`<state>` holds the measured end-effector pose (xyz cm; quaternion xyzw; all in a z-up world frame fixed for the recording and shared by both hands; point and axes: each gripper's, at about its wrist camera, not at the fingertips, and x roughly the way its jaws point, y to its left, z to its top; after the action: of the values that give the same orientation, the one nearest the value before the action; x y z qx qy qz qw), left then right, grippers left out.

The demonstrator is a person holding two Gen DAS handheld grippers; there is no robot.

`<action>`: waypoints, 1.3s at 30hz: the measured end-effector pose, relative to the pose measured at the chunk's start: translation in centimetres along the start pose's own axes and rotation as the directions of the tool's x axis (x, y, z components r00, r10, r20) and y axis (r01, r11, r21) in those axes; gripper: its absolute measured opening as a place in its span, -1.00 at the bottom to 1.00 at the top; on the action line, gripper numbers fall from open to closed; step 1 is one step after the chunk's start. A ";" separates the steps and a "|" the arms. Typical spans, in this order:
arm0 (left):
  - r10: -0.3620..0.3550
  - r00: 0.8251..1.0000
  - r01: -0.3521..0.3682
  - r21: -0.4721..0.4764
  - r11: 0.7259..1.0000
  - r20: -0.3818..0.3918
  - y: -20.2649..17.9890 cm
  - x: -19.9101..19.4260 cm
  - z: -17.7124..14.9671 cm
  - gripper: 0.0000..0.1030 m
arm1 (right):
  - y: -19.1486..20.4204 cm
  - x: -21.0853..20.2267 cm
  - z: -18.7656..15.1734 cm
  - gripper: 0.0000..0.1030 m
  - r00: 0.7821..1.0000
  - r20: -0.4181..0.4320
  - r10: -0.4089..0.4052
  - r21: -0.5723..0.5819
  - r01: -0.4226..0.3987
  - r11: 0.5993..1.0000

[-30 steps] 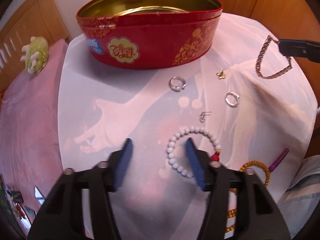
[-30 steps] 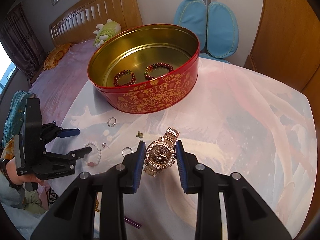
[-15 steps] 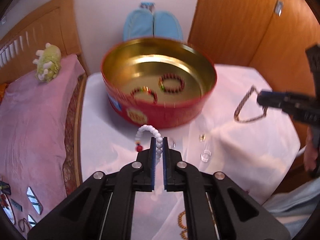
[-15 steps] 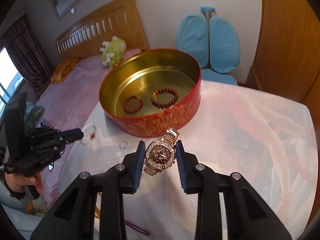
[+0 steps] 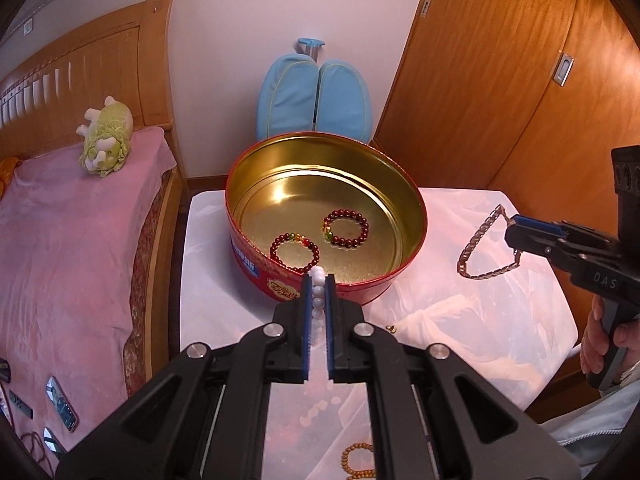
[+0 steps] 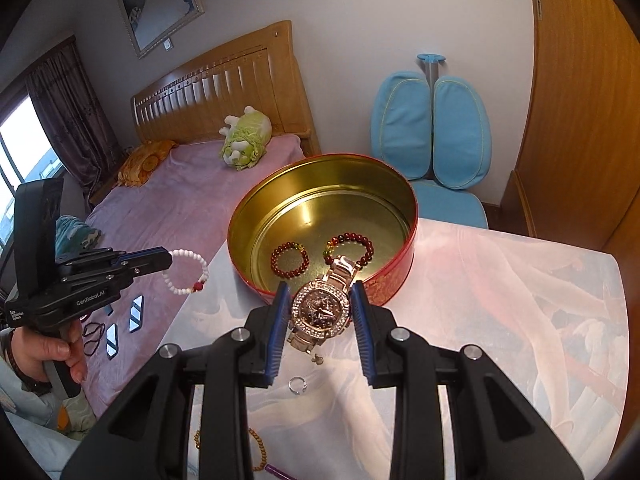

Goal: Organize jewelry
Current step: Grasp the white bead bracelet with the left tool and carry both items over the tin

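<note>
Jaws of the left gripper (image 5: pixel 316 280) stand nearly closed, pinching the white bead bracelet (image 6: pixel 188 270); in the left wrist view most of its loop is hidden behind the pads. Jaws of the right gripper (image 6: pixel 320 300) stand partly open, clamped on the case of the gold watch (image 6: pixel 322 310), whose band end is cut off behind the pads. Both items hang clear above the table (image 6: pixel 500 320), near the rim of the red tin (image 5: pixel 416 208). Two dark red bead bracelets (image 5: pixel 346 228) lie apart on the tin floor, leaving bare gold floor behind them. A ring (image 6: pixel 298 385) and a small charm (image 6: pixel 317 358) lie on the table below the watch; the charm's shape is unclear.
</note>
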<state>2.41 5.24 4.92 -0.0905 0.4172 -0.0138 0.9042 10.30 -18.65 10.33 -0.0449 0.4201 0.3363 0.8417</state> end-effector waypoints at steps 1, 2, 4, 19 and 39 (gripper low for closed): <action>-0.002 1.000 0.002 0.003 1.000 -0.001 0.0 0.0 0.1 -0.88 | 0.0 0.1 0.1 -0.37 1.000 -0.002 0.001 0.002 -0.001 1.000; -0.002 1.000 0.002 0.005 1.000 -0.001 0.1 0.0 0.1 -0.88 | 0.0 0.2 0.1 -0.37 1.000 -0.002 0.003 0.005 -0.003 1.000; -0.003 1.000 0.003 0.009 1.000 -0.003 0.1 0.0 0.3 -0.88 | 0.0 0.3 0.0 -0.37 1.000 -0.004 0.001 0.007 -0.001 1.000; -0.024 1.000 0.024 0.026 0.999 0.011 0.8 0.9 3.0 -0.88 | -0.3 2.0 2.2 -0.37 1.000 -0.007 0.001 0.003 -0.001 1.000; -0.051 0.997 0.054 0.071 0.996 -0.052 1.1 7.5 7.6 -0.88 | -2.1 8.2 7.8 -0.37 0.999 -0.045 0.021 0.002 -0.021 1.000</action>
<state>12.95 6.76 3.88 -0.0681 0.4365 -0.0550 0.8954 20.30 -13.17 8.83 -0.0472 0.4398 0.3438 0.8283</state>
